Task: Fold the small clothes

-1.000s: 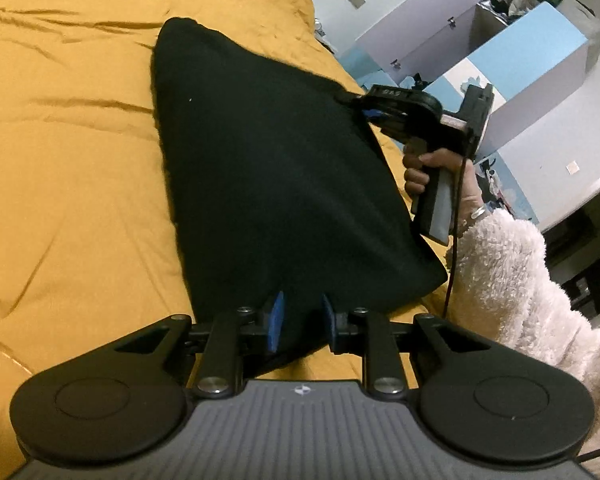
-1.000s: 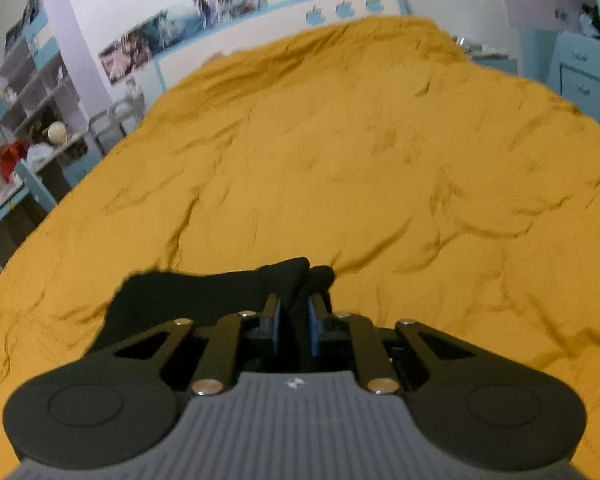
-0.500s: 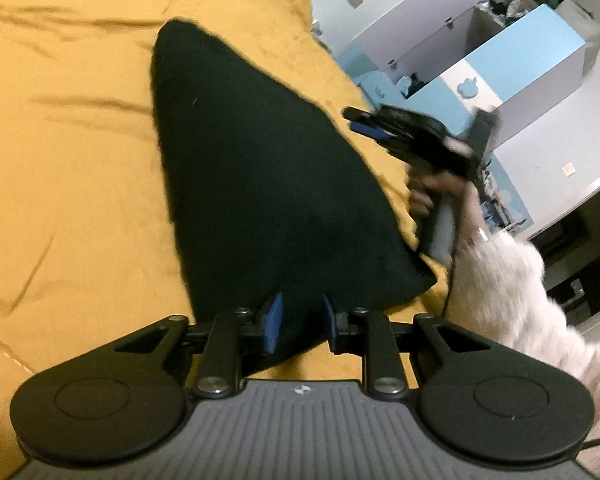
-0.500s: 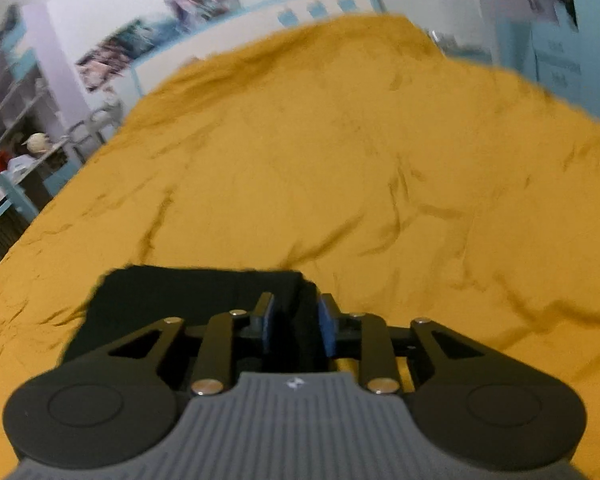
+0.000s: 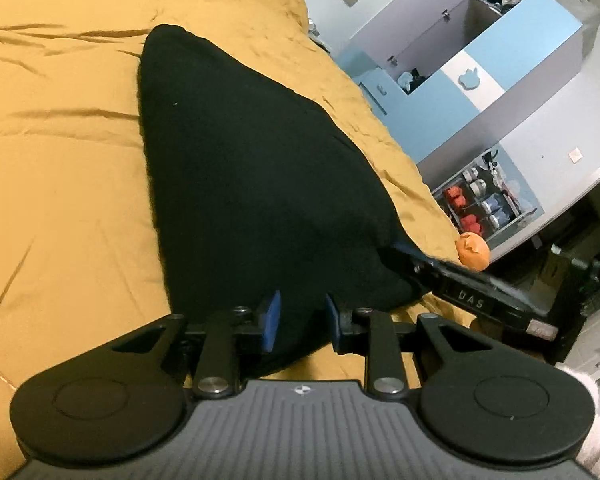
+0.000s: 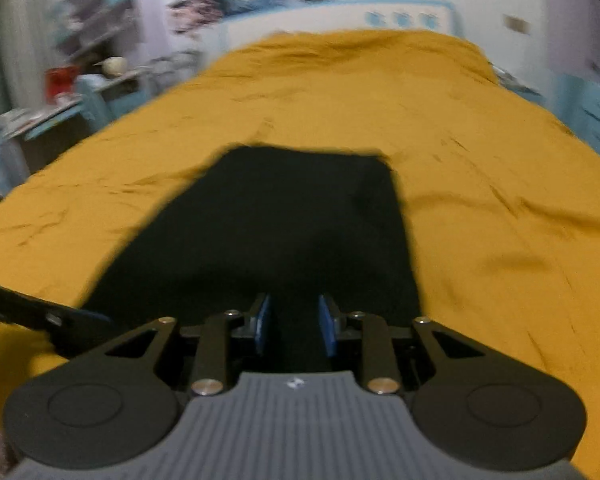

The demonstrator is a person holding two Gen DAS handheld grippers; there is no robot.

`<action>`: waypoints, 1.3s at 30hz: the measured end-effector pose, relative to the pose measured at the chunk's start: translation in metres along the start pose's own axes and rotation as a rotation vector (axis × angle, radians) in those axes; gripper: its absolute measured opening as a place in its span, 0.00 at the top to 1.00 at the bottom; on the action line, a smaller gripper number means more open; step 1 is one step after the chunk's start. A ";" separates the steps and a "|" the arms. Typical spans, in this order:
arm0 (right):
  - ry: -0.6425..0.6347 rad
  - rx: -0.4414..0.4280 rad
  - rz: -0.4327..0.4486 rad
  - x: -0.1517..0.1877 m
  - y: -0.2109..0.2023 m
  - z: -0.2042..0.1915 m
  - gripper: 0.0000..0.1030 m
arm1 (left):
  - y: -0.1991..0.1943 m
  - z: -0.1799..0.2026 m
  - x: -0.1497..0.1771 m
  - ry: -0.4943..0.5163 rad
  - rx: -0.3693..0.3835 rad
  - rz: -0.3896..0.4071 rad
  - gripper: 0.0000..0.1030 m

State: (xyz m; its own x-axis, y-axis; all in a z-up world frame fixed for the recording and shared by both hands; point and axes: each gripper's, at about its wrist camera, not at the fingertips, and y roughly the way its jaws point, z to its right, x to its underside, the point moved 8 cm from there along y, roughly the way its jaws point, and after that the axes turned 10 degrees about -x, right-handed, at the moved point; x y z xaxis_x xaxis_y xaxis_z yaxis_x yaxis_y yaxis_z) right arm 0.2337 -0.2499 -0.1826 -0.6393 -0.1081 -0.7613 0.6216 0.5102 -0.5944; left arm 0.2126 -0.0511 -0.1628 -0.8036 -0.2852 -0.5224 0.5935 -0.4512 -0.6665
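Observation:
A black garment (image 5: 252,184) lies spread on the mustard-yellow bedspread (image 5: 60,184). My left gripper (image 5: 299,316) is at the garment's near edge, with black cloth between its blue pads (image 5: 271,316), and looks shut on it. In the left wrist view my right gripper (image 5: 404,258) sits at the garment's near right corner, tips at the cloth. In the blurred right wrist view the garment (image 6: 276,224) lies ahead, and my right gripper (image 6: 294,324) has cloth between its pads (image 6: 262,324), which stand a little apart. The left gripper (image 6: 80,320) shows at the left there.
The bed's right edge (image 5: 428,192) drops to the floor. Blue and white cabinets (image 5: 480,80) and a rack of small items (image 5: 484,208) stand beyond it. An orange toy (image 5: 473,257) sits by the bed edge. A cluttered desk (image 6: 72,92) stands left of the bed.
My right gripper has swung from the garment's far right edge down to its near right corner, beside my left gripper. Its pads have spread wider. My left gripper has stayed put.

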 end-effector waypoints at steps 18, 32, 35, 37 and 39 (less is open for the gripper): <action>0.066 0.051 0.003 0.009 -0.017 0.028 0.91 | -0.002 0.008 0.004 0.031 -0.051 0.022 0.61; 0.204 -0.145 0.180 -0.079 -0.036 0.052 0.35 | -0.057 -0.016 -0.029 -0.120 0.143 0.093 0.50; 0.366 -0.284 0.135 -0.094 -0.010 0.082 0.33 | -0.053 -0.049 -0.033 -0.268 0.184 0.063 0.50; 0.462 -0.339 0.095 -0.095 0.013 0.101 0.32 | -0.043 -0.066 -0.030 -0.309 0.149 0.029 0.50; 0.544 -0.380 0.039 -0.091 0.038 0.119 0.29 | -0.030 -0.073 -0.027 -0.347 0.164 -0.033 0.50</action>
State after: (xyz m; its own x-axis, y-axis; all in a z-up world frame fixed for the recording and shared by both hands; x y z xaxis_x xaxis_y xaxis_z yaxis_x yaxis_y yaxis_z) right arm 0.3699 -0.3222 -0.1667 -0.8188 0.3122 -0.4817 0.5099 0.7809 -0.3607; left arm 0.2203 0.0318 -0.1674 -0.8064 -0.5249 -0.2723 0.5744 -0.5859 -0.5716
